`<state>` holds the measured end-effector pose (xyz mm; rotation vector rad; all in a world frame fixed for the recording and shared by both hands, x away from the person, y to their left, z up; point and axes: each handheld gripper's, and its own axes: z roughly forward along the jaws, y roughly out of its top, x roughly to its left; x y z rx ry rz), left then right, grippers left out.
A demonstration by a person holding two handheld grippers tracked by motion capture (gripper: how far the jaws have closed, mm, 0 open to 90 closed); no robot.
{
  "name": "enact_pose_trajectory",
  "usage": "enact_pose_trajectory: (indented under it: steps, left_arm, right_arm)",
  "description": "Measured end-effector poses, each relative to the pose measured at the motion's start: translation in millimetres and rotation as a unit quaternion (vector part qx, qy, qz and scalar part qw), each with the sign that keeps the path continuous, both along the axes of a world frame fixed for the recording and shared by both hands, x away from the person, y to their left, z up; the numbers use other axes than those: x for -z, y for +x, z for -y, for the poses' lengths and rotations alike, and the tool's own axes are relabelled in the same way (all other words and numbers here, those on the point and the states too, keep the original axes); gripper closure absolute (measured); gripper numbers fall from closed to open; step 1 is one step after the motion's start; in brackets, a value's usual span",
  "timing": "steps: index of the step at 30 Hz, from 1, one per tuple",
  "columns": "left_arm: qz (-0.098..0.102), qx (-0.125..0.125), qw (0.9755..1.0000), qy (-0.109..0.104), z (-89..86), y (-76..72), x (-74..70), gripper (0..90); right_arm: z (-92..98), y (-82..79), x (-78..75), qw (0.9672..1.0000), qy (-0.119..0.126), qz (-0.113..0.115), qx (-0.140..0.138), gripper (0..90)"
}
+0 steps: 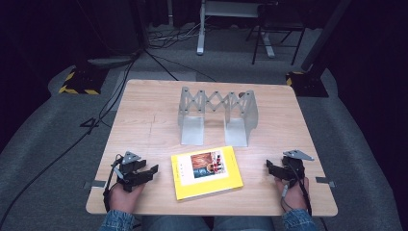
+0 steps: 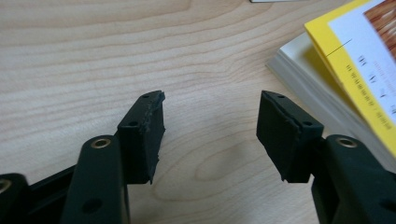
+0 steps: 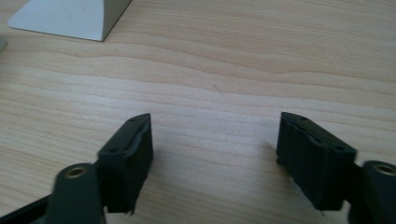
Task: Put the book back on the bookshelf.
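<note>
Nothing started: both jaws gape empty, left gripper (image 1: 144, 174) and right gripper (image 1: 272, 170) flanking the yellow paperback book (image 1: 206, 172), grey metal expanding rack (image 1: 217, 115) waiting at twelve o'clock.

The left gripper (image 2: 210, 133) hovers low over a pale wooden table (image 2: 93, 56), its two black jaws rising from six o'clock and standing wide apart with only bare wood grain between them. At two o'clock lies a yellow-covered book (image 2: 359, 70), its page edges facing the right jaw, near it but not touching.
</note>
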<state>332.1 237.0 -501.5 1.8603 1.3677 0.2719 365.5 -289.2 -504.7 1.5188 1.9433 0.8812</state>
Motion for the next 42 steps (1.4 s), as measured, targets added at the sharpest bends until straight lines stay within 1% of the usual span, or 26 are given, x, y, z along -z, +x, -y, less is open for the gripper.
enact_pose_trajectory:
  steps: [2, 5, 7, 8, 9, 10, 11, 12, 13, 14, 15, 17, 22, 24, 25, 26, 27, 30, 33, 35, 36, 37, 38, 39, 40, 42]
  left_arm:
    - [-0.018, 0.004, 0.9994, -0.029, -3.8, 1.7, -1.9, 41.9]
    - [-0.023, 0.006, 0.9992, -0.031, -2.9, 1.8, -3.8, 41.3]
    - [-0.027, 0.011, 0.9988, -0.038, -0.9, 0.9, -6.4, 41.6]
    - [-0.026, 0.011, 0.9989, -0.038, 0.6, 0.1, -7.9, 41.6]
    - [-0.023, 0.012, 0.999, -0.037, 2.9, -1.0, -10.6, 41.6]
    - [-0.014, 0.02, 0.9993, -0.03, 9.4, -3.5, -17.2, 41.6]
    - [-0.014, 0.02, 0.9993, -0.03, 9.4, -3.5, -17.2, 41.5]
    - [-0.008, 0.027, 0.9993, -0.025, 15.7, -4.8, -21.4, 41.5]
    - [-0.008, 0.027, 0.9993, -0.025, 15.7, -4.8, -21.4, 41.3]
    - [-0.007, 0.032, 0.9991, -0.025, 19.7, -5.2, -24.1, 41.3]
    - [-0.006, 0.04, 0.9988, -0.029, 25.7, -5.6, -27.6, 40.8]
    - [-0.003, 0.045, 0.9986, -0.027, 29.1, -5.8, -29.4, 40.6]
    - [-0.004, 0.07, 0.9972, -0.025, 46.9, -5.2, -35.7, 40.6]
    - [-0.011, 0.077, 0.9966, -0.027, 55.3, -3.0, -36.0, 40.7]
    - [-0.011, 0.077, 0.9966, -0.027, 55.3, -3.0, -36.0, 40.7]
    - [-0.015, 0.083, 0.9961, -0.023, 61.5, -1.4, -34.6, 40.8]
    - [-0.015, 0.083, 0.9961, -0.023, 61.5, -1.4, -34.6, 40.8]
    - [-0.022, 0.094, 0.9953, -0.01, 72.3, 1.3, -30.0, 40.8]
    - [-0.027, 0.094, 0.9952, -0.005, 76.2, 2.6, -29.0, 40.7]
    - [-0.033, 0.092, 0.9952, 0.003, 78.4, 4.7, -27.1, 39.9]
    - [-0.042, 0.093, 0.9947, 0.006, 78.9, 6.8, -25.1, 39.9]
    - [-0.042, 0.093, 0.9947, 0.006, 78.9, 6.8, -25.1, 39.8]
    - [-0.047, 0.094, 0.9944, 0.009, 78.8, 8.3, -24.0, 39.8]
    - [-0.059, 0.093, 0.9938, 0.012, 79.3, 9.9, -22.5, 39.1]
    - [-0.059, 0.093, 0.9938, 0.012, 79.3, 9.9, -22.5, 39.1]
    - [-0.072, 0.094, 0.9928, 0.02, 79.5, 11.7, -19.7, 39.0]
  right_arm:
    - [-5.6, -4.5, -0.8, 1.0, 0.0, 0.001, -0.008, 34.5]
    - [-6.8, -6.0, -1.0, 0.9999, 0.001, 0.0, -0.014, 35.3]
    - [-7.3, -7.1, -1.0, 0.9998, 0.0, 0.0, -0.017, 35.6]
    - [-8.3, -7.9, -1.1, 0.9997, 0.0, 0.0, -0.024, 35.8]
    - [-8.3, -7.9, -1.1, 0.9997, 0.0, 0.0, -0.024, 35.8]
    - [-12.6, -9.2, -0.7, 0.9987, 0.0, 0.001, -0.052, 34.8]
    - [-15.2, -10.0, -0.4, 0.9976, -0.001, 0.002, -0.069, 34.8]
    - [-16.8, -10.1, -0.1, 0.9971, -0.001, 0.004, -0.076, 34.8]
    - [-16.8, -10.1, -0.1, 0.9971, -0.001, 0.004, -0.076, 34.8]
    - [-18.1, -10.3, -0.1, 0.9967, 0.0, 0.004, -0.081, 34.3]
    - [-18.3, -10.4, 0.0, 0.9957, -0.001, 0.002, -0.093, 31.5]
    - [-18.5, -10.5, 0.0, 0.9957, -0.001, 0.001, -0.093, 31.5]
    - [-21.6, -11.6, 0.0, 0.9961, -0.001, 0.002, -0.088, 31.7]
    - [-25.0, -12.6, 0.1, 0.9957, -0.002, 0.003, -0.093, 32.1]
    - [-25.0, -12.6, 0.1, 0.9957, -0.002, 0.003, -0.093, 32.1]
    - [-27.8, -13.7, 0.1, 0.9955, -0.002, 0.002, -0.095, 32.5]
    - [-28.8, -14.2, 0.0, 0.9955, -0.002, 0.002, -0.095, 32.5]
    - [-33.3, -15.2, 0.0, 0.9954, -0.003, 0.002, -0.096, 32.6]
    - [-36.5, -16.0, 0.0, 0.9951, -0.002, 0.002, -0.099, 32.8]
    - [-42.6, -17.9, 0.1, 0.9939, -0.002, 0.002, -0.11, 32.8]
    - [-44.1, -18.4, 0.1, 0.9936, -0.002, 0.003, -0.113, 32.8]
    - [-44.1, -18.4, 0.1, 0.9936, -0.002, 0.003, -0.113, 32.8]
    - [-46.0, -19.1, 0.0, 0.9931, -0.002, 0.001, -0.117, 32.9]
    - [-49.2, -20.2, 0.1, 0.9924, -0.002, 0.002, -0.123, 32.9]
    - [-49.2, -20.2, 0.1, 0.9924, -0.002, 0.002, -0.123, 32.9]
    - [-51.3, -21.0, 0.1, 0.9917, -0.001, 0.002, -0.128, 33.0]
